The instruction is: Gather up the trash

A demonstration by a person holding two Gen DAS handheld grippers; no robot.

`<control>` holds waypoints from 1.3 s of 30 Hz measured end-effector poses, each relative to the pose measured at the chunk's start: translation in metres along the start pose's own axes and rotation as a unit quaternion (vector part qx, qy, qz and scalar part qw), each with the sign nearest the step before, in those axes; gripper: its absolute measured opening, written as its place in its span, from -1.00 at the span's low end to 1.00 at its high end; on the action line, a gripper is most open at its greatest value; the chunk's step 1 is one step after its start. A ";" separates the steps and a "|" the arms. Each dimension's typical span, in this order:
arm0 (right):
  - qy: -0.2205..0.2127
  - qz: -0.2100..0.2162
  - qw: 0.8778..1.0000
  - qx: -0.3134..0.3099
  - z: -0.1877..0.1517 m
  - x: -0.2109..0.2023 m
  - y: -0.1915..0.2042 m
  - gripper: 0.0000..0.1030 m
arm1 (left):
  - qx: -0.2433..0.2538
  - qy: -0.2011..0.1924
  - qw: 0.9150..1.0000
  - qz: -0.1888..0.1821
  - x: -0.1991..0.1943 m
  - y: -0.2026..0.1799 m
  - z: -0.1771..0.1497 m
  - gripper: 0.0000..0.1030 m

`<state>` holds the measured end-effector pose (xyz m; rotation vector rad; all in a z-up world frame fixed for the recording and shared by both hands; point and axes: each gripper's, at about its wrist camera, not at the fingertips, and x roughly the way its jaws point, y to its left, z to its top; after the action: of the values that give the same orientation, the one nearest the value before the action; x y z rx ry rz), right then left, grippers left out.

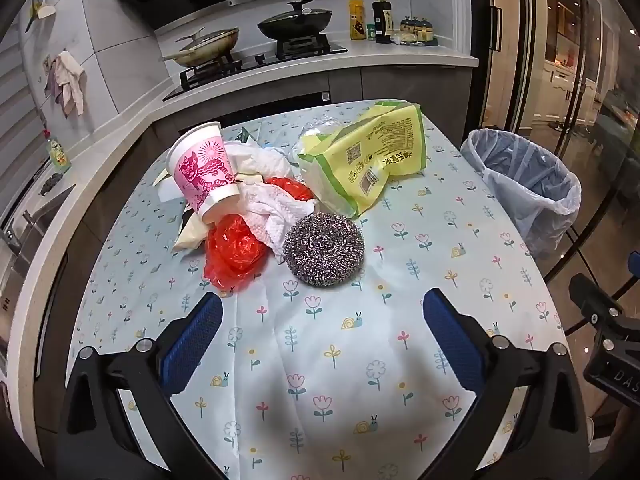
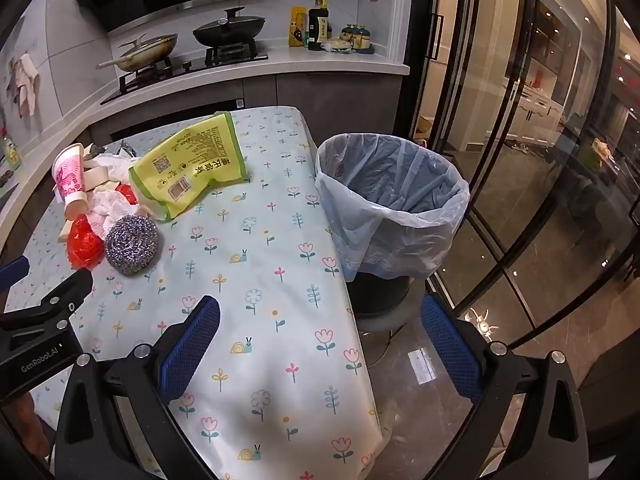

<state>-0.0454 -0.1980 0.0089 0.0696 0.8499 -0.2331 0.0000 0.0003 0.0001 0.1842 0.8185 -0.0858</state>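
Observation:
A heap of trash lies on the flowered tablecloth point(image 1: 320, 360): a pink paper cup point(image 1: 202, 174) on its side, crumpled white tissue point(image 1: 276, 210), a red plastic bag point(image 1: 232, 250), a steel wool scourer point(image 1: 324, 250) and a yellow-green food bag point(image 1: 368, 160). My left gripper point(image 1: 322, 344) hovers open over bare cloth just short of the scourer. The right gripper point(image 2: 320, 344) is open too, above the table's right edge, nothing between its fingers. A bin lined with a clear bag point(image 2: 392, 200) stands beside the table on the right, and in the left wrist view the bin point(image 1: 524, 188) shows past the table's right edge.
Behind the table runs a kitchen counter point(image 1: 400, 54) with a gas hob, two lidded pans point(image 1: 296, 22) and bottles point(image 1: 382, 16). Glass doors point(image 2: 520, 160) stand right of the bin. The left gripper's body point(image 2: 40, 320) shows at the right view's left edge.

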 end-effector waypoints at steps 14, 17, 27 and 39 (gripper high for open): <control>0.000 -0.001 1.000 0.002 0.004 0.002 -0.006 0.87 | -0.007 0.009 1.000 0.010 0.004 -0.004 0.003 0.86; 0.000 -0.001 1.000 0.002 0.004 0.002 -0.007 0.87 | -0.008 0.010 1.000 0.013 0.006 -0.004 0.003 0.86; 0.002 0.000 1.000 0.002 0.005 0.006 -0.008 0.87 | -0.014 0.013 1.000 0.013 0.006 -0.004 0.002 0.86; 0.001 -0.001 1.000 0.001 0.006 0.005 -0.007 0.87 | -0.017 0.016 1.000 0.009 0.007 -0.002 -0.001 0.86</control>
<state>-0.0396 -0.2070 0.0095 0.0703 0.8510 -0.2367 0.0036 -0.0017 -0.0057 0.1618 0.8488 -0.0519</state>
